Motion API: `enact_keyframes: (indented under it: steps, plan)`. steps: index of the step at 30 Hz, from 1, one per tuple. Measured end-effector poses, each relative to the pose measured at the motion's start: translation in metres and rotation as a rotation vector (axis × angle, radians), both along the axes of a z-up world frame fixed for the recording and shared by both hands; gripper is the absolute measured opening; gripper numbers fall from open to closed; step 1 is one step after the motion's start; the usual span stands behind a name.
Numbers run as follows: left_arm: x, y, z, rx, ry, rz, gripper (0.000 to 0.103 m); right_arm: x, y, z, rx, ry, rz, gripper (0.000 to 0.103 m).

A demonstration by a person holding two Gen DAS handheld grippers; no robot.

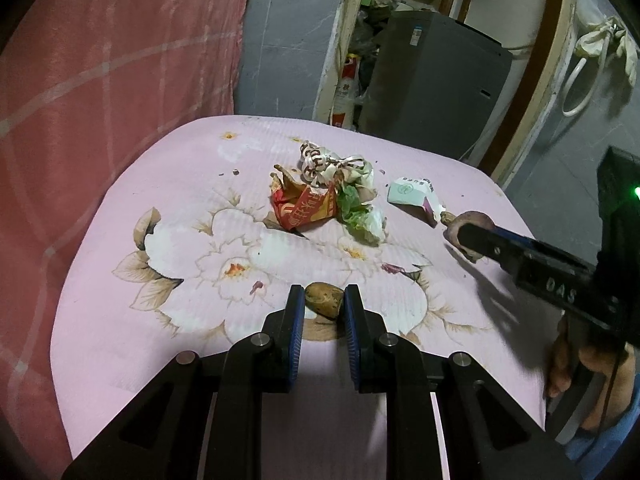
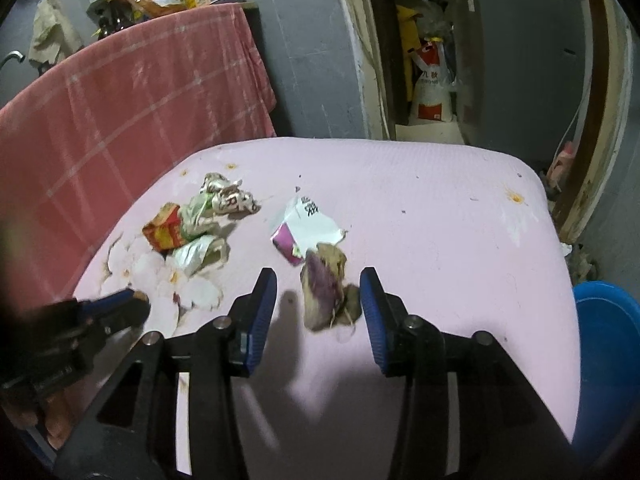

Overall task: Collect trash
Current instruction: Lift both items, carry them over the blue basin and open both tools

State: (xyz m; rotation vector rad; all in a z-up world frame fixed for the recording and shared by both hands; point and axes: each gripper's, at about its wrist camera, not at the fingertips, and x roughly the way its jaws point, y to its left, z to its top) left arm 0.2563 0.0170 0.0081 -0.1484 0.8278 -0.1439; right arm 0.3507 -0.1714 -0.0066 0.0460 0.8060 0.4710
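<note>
Pink floral tablecloth (image 1: 168, 184), red-and-yellow wrapper (image 1: 304, 210), coral checked cloth (image 1: 100, 80), blue basin (image 2: 608, 320).

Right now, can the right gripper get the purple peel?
Probably yes. The right gripper is open with the purple peel lying between its fingers, and nothing else is in the gap; the torn carton lies just beyond it.
</note>
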Motion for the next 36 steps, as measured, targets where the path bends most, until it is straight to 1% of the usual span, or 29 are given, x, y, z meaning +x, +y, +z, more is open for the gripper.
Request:
enact_keyframes:
  steps: [1,2,3,4,6,8,12,16,20,22,27,31,33,36]
  plan:
    - [0.000,0.000,0.000,-0.001,-0.001,0.000,0.016,0.001,0.001,-0.001,0.000,0.005,0.002,0.039]
    - [-0.001,0.001,-0.001,-0.003,-0.001,0.000,0.016,0.001,0.002,-0.001,-0.005,0.005,0.004,0.028]
    - [0.000,0.000,-0.001,-0.005,-0.002,0.001,0.016,-0.001,0.002,-0.002,-0.008,0.001,0.007,0.021]
    - [0.000,0.000,-0.001,-0.006,-0.001,0.002,0.016,-0.002,0.003,-0.001,-0.012,-0.006,0.010,0.021]
    - [-0.001,0.000,-0.001,-0.006,-0.002,0.003,0.016,-0.008,0.005,0.001,-0.017,-0.029,0.024,0.016]
    - [-0.002,0.001,0.000,-0.008,-0.007,0.005,0.016,-0.013,0.005,0.001,-0.022,-0.044,0.026,0.016]
    - [-0.009,0.003,0.005,-0.036,-0.050,0.007,0.016,-0.026,-0.008,0.007,0.042,-0.094,0.029,0.015]
    - [-0.023,0.002,0.018,-0.055,-0.147,0.017,0.016,-0.045,-0.018,0.017,0.068,-0.178,0.030,0.015]
    - [-0.038,-0.006,0.036,-0.040,-0.261,0.024,0.016,-0.066,-0.026,0.031,0.085,-0.290,0.024,0.015]
    - [-0.044,-0.012,0.046,-0.032,-0.315,0.019,0.016,-0.078,-0.031,0.040,0.092,-0.364,0.005,0.015]
    - [-0.060,-0.033,0.067,-0.019,-0.455,0.005,0.016,-0.109,-0.056,0.067,0.152,-0.535,-0.061,0.015]
    - [-0.069,-0.057,0.082,-0.024,-0.551,-0.013,0.016,-0.128,-0.077,0.082,0.188,-0.618,-0.119,0.015]
    - [-0.071,-0.070,0.090,-0.034,-0.585,-0.029,0.016,-0.137,-0.089,0.089,0.203,-0.657,-0.157,0.015]
    - [-0.068,-0.090,0.099,-0.054,-0.613,-0.064,0.016,-0.147,-0.108,0.096,0.214,-0.698,-0.210,0.015]
